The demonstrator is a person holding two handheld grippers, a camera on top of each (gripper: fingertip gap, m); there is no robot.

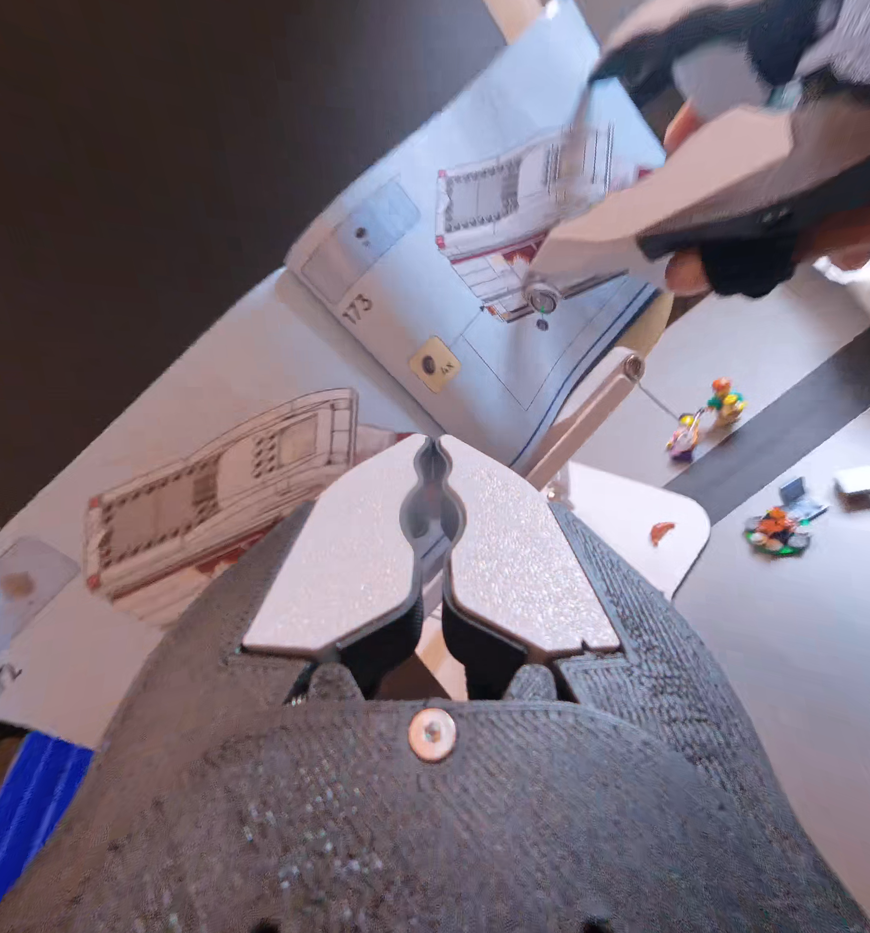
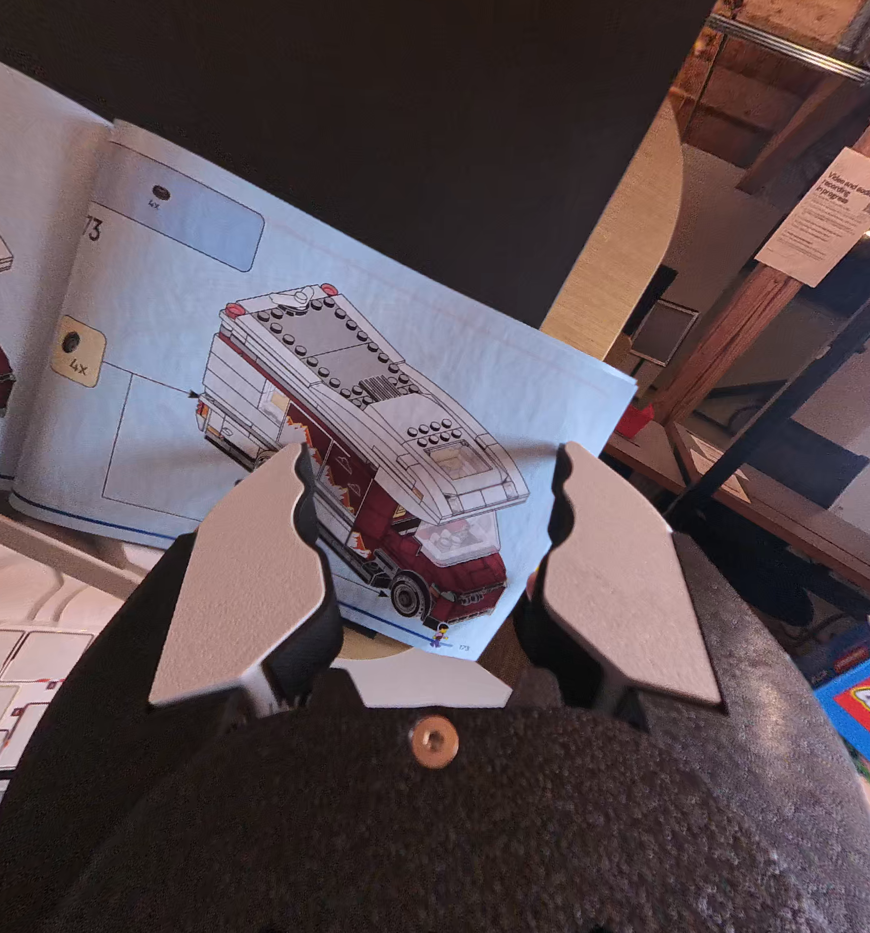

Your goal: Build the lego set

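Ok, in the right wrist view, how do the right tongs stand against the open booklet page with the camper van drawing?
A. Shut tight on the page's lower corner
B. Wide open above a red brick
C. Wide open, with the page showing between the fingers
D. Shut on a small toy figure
C: the right tongs are spread wide, and the drawn camper van on the booklet page shows in the gap between the fingers.

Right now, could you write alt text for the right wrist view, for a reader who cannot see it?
The right gripper stands wide open before a raised page of an instruction booklet that shows a red and white camper van. A wooden post and a toy box lie to the right.
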